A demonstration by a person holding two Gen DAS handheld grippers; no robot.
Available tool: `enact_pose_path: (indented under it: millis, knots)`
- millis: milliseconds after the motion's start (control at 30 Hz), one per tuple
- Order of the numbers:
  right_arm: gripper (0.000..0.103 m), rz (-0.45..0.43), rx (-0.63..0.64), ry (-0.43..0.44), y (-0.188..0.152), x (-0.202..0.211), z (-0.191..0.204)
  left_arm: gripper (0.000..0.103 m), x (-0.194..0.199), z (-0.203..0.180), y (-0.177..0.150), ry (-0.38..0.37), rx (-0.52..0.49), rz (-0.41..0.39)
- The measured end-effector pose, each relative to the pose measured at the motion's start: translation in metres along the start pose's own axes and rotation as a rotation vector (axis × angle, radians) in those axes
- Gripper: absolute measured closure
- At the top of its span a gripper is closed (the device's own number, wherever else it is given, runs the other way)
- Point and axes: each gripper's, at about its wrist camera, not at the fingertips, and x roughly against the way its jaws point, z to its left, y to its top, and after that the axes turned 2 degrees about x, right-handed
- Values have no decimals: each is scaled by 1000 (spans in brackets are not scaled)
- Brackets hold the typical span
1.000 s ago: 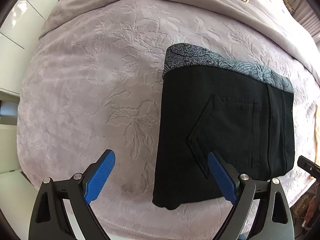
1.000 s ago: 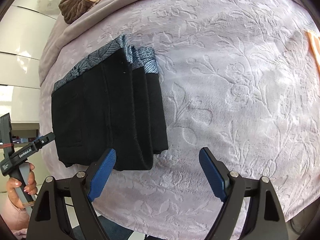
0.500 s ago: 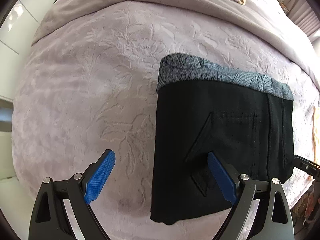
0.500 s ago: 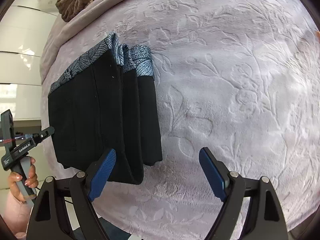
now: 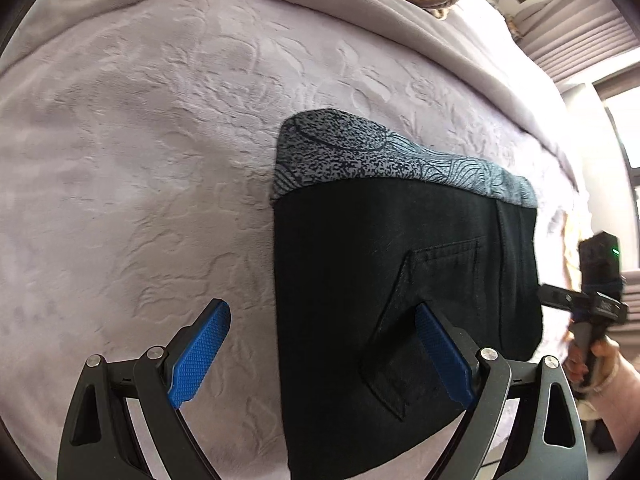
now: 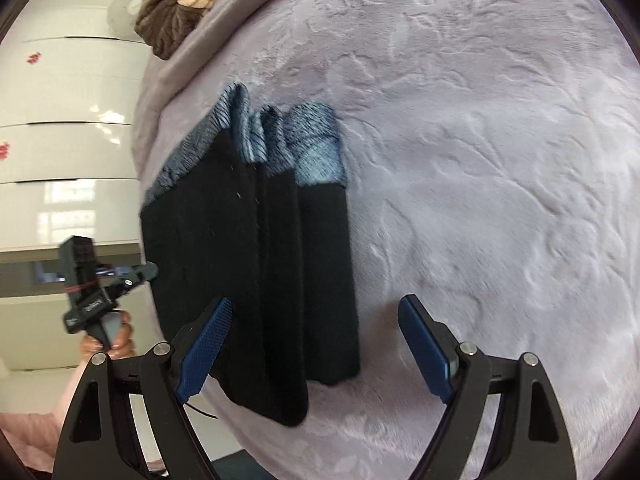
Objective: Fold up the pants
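Observation:
Black pants [image 5: 384,292] lie folded in a stack on the bed, back pocket up, with grey patterned cuffs [image 5: 360,160] at the far end. My left gripper [image 5: 320,344] hangs open just above the stack's left edge; its right blue pad [image 5: 440,352] is over the pocket, the left pad over bare blanket. In the right wrist view the same pants [image 6: 256,272] show several folded layers. My right gripper [image 6: 316,340] is open over the stack's near right corner, nothing pinched between its pads.
The bed is covered by a pale lilac embossed blanket [image 6: 480,160]. A brown and beige cloth heap [image 6: 176,12] sits at the far end. White drawers [image 6: 68,140] stand beside the bed. A hand holding the other gripper [image 6: 100,300] shows at each view's edge.
Both grippers have dropped closer to the pants and tipped further downward; the stack now looms larger in each view. Jaws stayed wide. The pants have not moved.

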Motion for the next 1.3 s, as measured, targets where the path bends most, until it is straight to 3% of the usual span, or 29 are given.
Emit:
enact_pose_path:
  millis: [133, 167, 233, 333, 367, 400, 433, 533, 633, 767, 933, 1133, 1200, 1300]
  knots:
    - [15, 2, -11, 108, 10, -13, -9, 8, -17, -2, 5, -63, -33, -2]
    - [15, 3, -12, 135, 12, -17, -11, 2, -21, -2, 7, -78, -36, -1]
    - [15, 5, -12, 183, 16, -24, -13, 0, -29, -2, 8, -85, -37, -1]
    - [17, 23, -25, 189, 18, -33, -14, 0, -40, -4, 8, -117, -21, 11]
    - [20, 32, -43, 181, 20, -37, -12, 4, -40, -5, 7, -113, -12, 5]
    - [34, 37, -59, 186, 21, -39, -12, 10, -38, -7, 6, -113, -8, -10]
    - [37, 35, -75, 189, 20, -38, -10, 24, -34, -8, -1, -131, -9, -23]
    - [53, 16, -75, 220, 14, -26, -2, 34, -22, -24, -10, -106, -36, -53]
    - [58, 5, -86, 268, 4, -13, 8, 38, -6, -36, -18, -88, -57, -68]
    - [58, 2, -94, 305, -11, 1, 19, 39, 16, -37, -25, -116, -39, -61]
    - [58, 5, -124, 344, -42, 11, 29, 39, 40, -44, -50, -100, -54, -58]
    - [58, 7, -145, 278, -80, 3, 21, 38, 28, -36, -81, -44, -47, -23]
    - [58, 19, -155, 194, -87, -9, 13, 30, 13, -30, -87, 37, -42, -9]
    - [47, -6, -146, 119, -89, -10, 15, 16, 9, -25, -89, 133, -40, -57]
